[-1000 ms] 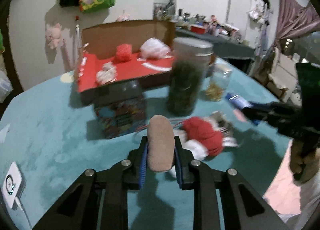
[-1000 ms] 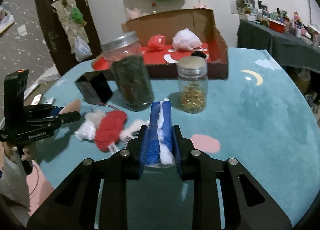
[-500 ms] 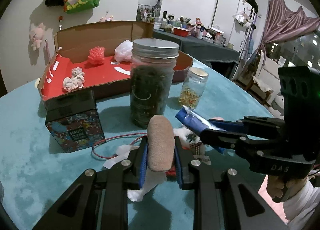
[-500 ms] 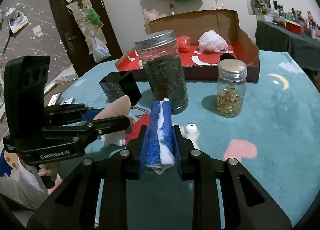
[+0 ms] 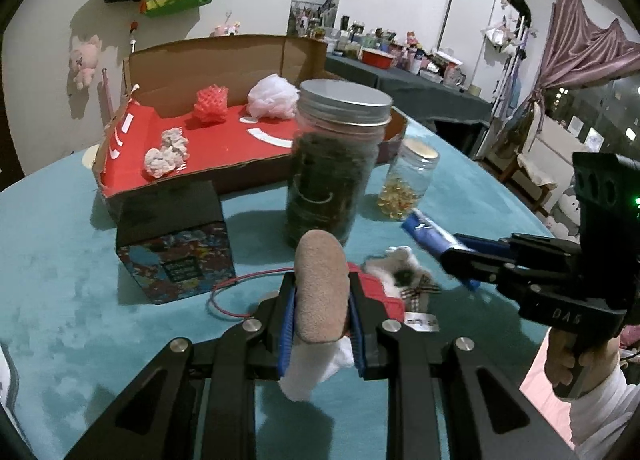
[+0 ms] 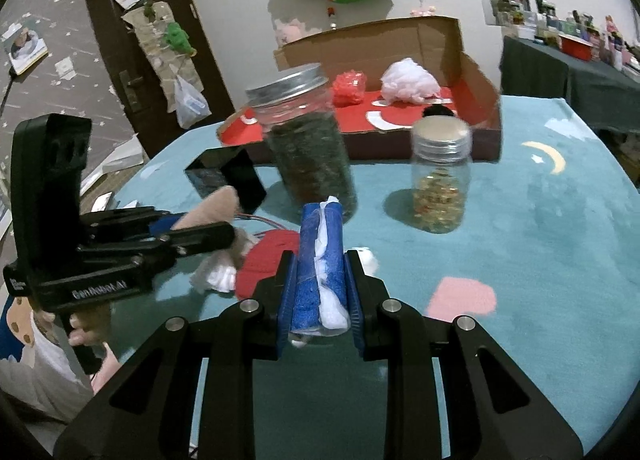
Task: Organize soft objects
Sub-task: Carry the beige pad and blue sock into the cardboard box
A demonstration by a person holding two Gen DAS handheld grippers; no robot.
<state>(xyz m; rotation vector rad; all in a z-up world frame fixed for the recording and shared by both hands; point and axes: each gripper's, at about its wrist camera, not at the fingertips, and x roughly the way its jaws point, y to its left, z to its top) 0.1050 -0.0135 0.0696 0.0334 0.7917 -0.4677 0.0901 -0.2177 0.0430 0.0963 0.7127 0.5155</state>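
Gripping a tan pad (image 5: 320,284), left gripper (image 5: 321,312); right gripper (image 6: 320,292) clamps blue roll (image 6: 318,264).

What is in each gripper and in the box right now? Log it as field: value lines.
left gripper: shut on tan plush piece
right gripper: shut on blue and white soft roll
cardboard box: holds red mesh ball, white puff, pale crumpled lump
between the grippers, on the teal tablecloth: red plush toy
standing nearby: large jar, small jar

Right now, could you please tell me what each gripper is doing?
Left gripper: shut on the tan plush piece.
Right gripper: shut on the blue roll.
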